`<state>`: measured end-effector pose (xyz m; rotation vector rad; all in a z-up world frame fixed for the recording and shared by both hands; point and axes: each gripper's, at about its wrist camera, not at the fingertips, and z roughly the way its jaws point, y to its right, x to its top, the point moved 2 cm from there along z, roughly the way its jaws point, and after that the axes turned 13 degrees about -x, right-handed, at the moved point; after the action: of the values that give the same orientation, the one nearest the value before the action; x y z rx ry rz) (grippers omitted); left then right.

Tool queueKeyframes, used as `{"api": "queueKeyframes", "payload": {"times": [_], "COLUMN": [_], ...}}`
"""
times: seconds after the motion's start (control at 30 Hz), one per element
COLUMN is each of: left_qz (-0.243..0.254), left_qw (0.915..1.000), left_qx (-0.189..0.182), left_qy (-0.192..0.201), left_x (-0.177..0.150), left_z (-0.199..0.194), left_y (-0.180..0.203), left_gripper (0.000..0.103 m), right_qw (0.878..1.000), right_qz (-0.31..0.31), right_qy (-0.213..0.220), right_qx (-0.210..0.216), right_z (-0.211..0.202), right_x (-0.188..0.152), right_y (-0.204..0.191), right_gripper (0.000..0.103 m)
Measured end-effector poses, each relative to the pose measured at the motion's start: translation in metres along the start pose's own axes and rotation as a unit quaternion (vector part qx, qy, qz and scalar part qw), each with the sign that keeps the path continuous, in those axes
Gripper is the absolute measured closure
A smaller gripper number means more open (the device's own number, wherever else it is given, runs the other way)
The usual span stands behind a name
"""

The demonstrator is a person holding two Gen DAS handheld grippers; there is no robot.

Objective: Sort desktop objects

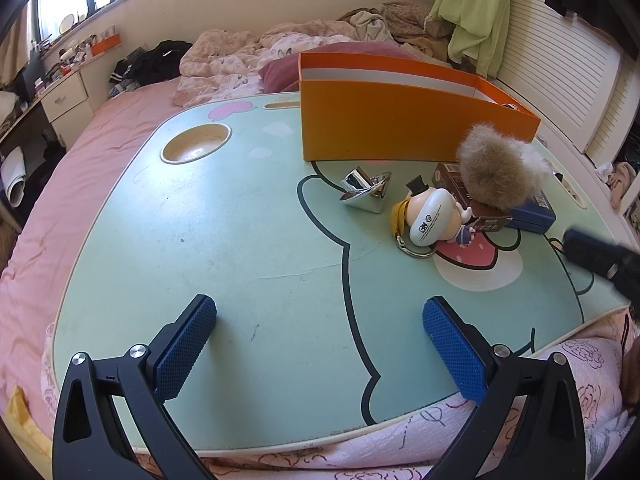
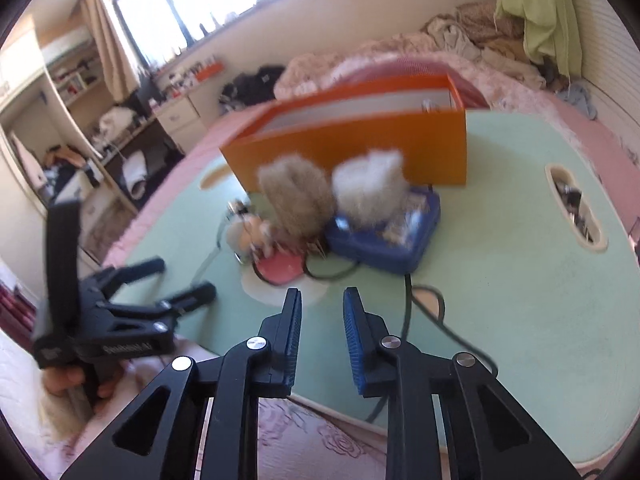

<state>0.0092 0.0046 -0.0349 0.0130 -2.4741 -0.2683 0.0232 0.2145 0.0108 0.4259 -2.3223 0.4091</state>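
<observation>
Mint tabletop point(image 1: 240, 240) bare toward its near edge, left gripper point(image 1: 320, 344) wide open, right gripper point(image 2: 322, 340) narrowly parted, empty.

An open orange box point(image 1: 384, 120) stands at the far side of the table, and just in front of it lie a shiny silver holder point(image 1: 366, 192), a round figurine point(image 1: 430, 218) on its side, a brown carton point(image 1: 452, 184), a fluffy ball point(image 1: 496, 168) resting on the carton and a blue case point(image 1: 534, 210).
</observation>
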Motion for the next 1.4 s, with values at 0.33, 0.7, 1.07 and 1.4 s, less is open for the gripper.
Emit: {"api": "queueKeyframes", "payload": {"times": [0.33, 0.7, 1.07, 1.4], "left_qz": [0.0, 0.0, 0.002, 0.047], "left_qw": [1.0, 1.0, 0.9997, 0.9942], "left_qx": [0.0, 0.0, -0.015, -0.084], "left_qy": [0.001, 0.001, 0.02, 0.047], "left_x": [0.0, -0.001, 0.002, 0.055], "left_z": [-0.001, -0.001, -0.011, -0.013], "left_y": [-0.001, -0.001, 0.004, 0.056], "left_gripper": [0.0, 0.0, 0.001, 0.055], "right_qw": [0.993, 0.989, 0.993, 0.996], "right_qz": [-0.095, -0.144, -0.026, 0.025], "right_qy": [0.058, 0.003, 0.11, 0.079], "right_qx": [-0.047, -0.043, 0.026, 0.024], "right_z": [0.03, 0.068, -0.028, -0.019], "right_x": [0.069, 0.051, 0.026, -0.004], "right_y": [-0.042, -0.045, -0.001, 0.028], "right_gripper": [0.034, 0.078, 0.079, 0.079]}}
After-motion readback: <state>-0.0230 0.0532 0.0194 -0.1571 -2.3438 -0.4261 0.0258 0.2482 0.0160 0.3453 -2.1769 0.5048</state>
